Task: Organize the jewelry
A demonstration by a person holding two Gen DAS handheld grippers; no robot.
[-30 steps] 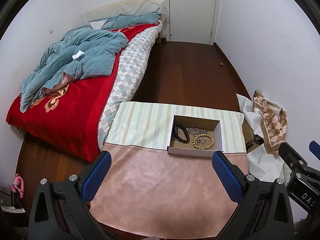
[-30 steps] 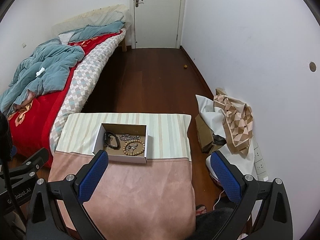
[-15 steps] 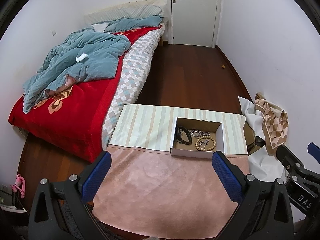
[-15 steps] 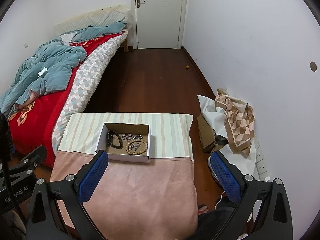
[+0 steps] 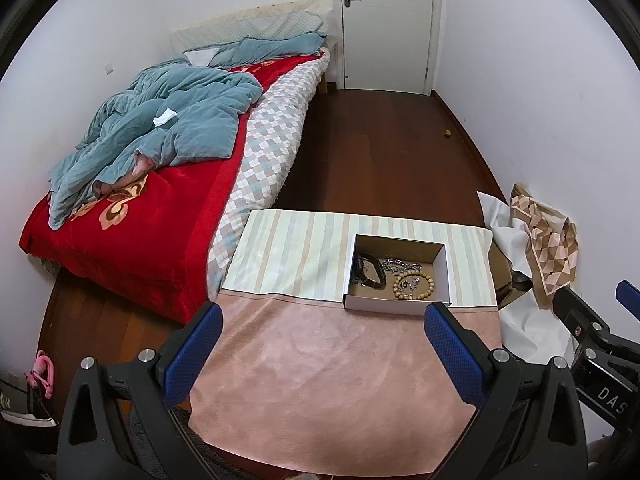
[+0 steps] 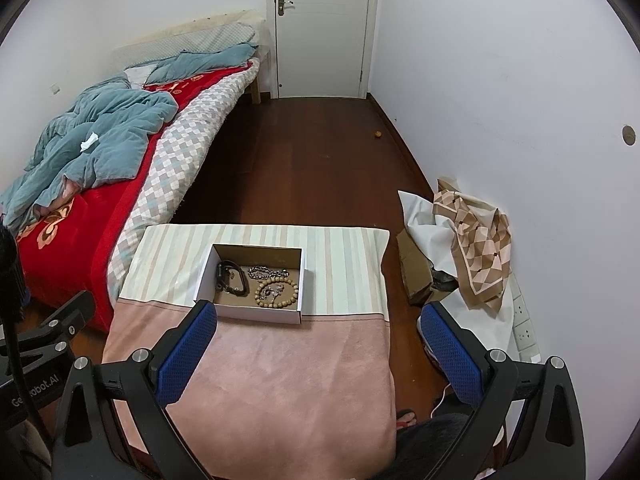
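Note:
A small open cardboard box [image 5: 449,272] [image 6: 204,276] sits on a table covered with a striped and pink cloth [image 5: 304,356] [image 6: 280,364]. Inside it lie a black band [image 5: 370,270] [image 6: 232,278], a silver chain [image 5: 400,266] [image 6: 266,271] and a wooden bead bracelet [image 5: 414,286] [image 6: 277,292]. My left gripper [image 5: 322,316] is open and empty, held above the pink cloth in front of the box. My right gripper [image 6: 318,316] is open and empty, above the table's near right part.
A bed [image 5: 160,208] with a red cover and a blue quilt stands left of the table. Patterned cloth, white paper and a cardboard piece [image 6: 468,236] lie on the wood floor against the right wall. A white door [image 6: 324,28] is at the far end.
Both grippers have drawn back and risen a little, so the table and box look smaller and lower in view. Both stay open. The jewelry in the box has not moved.

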